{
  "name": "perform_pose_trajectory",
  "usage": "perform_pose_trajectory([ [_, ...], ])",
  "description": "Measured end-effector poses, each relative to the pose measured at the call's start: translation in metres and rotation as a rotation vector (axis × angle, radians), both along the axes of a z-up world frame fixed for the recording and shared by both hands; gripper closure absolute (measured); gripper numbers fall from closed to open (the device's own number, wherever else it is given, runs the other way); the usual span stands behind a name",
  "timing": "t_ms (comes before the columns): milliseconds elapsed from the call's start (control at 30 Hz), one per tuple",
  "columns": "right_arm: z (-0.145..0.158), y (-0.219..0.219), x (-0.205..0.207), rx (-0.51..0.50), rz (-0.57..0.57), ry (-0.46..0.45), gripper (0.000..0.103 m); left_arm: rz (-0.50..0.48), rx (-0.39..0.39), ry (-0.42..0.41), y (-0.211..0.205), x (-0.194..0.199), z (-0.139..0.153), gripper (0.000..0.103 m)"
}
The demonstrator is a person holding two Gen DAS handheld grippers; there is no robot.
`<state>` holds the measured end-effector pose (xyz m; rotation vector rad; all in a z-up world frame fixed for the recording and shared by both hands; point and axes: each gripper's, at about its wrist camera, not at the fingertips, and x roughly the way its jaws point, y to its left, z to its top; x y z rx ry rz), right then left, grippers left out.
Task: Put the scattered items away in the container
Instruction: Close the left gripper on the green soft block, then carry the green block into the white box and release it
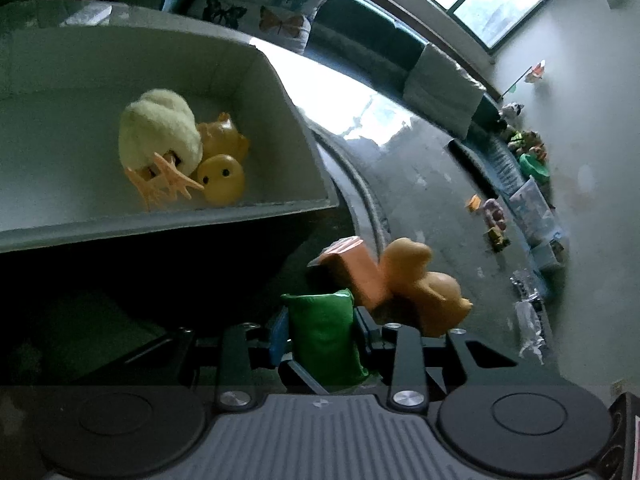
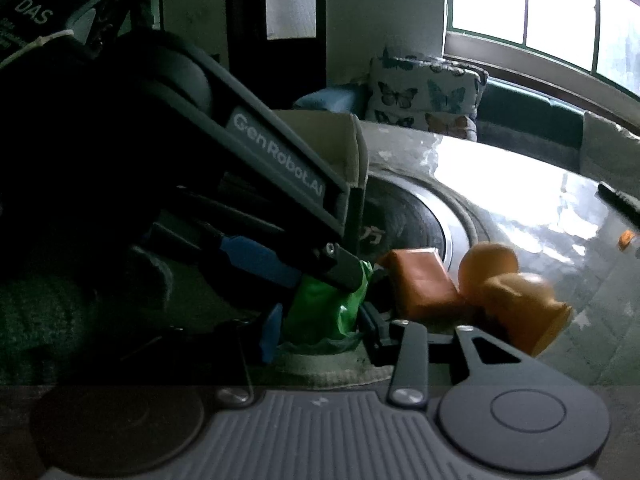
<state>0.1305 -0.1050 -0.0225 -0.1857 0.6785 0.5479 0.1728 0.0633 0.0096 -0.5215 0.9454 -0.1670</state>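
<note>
In the left wrist view a grey open box (image 1: 280, 92) holds a fluffy pale-yellow chick (image 1: 160, 132) with orange feet and two yellow rubber ducks (image 1: 222, 178). My left gripper (image 1: 320, 332) is shut on a green packet (image 1: 326, 336), below the box's near wall. An orange block (image 1: 360, 276) and an orange rubber duck (image 1: 424, 284) lie just beyond the packet. In the right wrist view my right gripper (image 2: 320, 320) also closes around the green packet (image 2: 328, 304), with the left gripper (image 2: 276, 256) gripping it from the upper left. The orange block (image 2: 420, 280) and duck (image 2: 512, 292) lie to the right.
The items rest on a glossy round table (image 1: 400, 152) with a raised turntable rim (image 2: 404, 216). A butterfly cushion (image 1: 264, 0) and a dark sofa stand behind. Small toys and clear containers (image 1: 532, 208) lie along the far right edge. The box corner (image 2: 352, 148) is close behind the left gripper.
</note>
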Motion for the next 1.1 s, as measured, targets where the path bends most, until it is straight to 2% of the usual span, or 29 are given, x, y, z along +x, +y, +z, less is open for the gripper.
perform_pose_trajectory([
  [333,0.039,0.02,0.001,0.016,0.064,-0.112,0.062,0.049,0.027,-0.116,0.019,-0.019,0.046,0.067],
  [633,0.063,0.066,0.024,0.046,0.163,-0.171,0.063,0.144,0.037,-0.174,0.07,-0.014,0.071,0.067],
  [833,0.062,0.104,0.059,0.076,0.22,-0.133,0.063,0.209,0.026,-0.152,0.109,0.002,0.066,0.067],
  [1100,0.036,0.148,0.104,0.035,0.27,-0.075,0.064,0.255,0.009,-0.083,0.147,0.035,0.038,0.067],
])
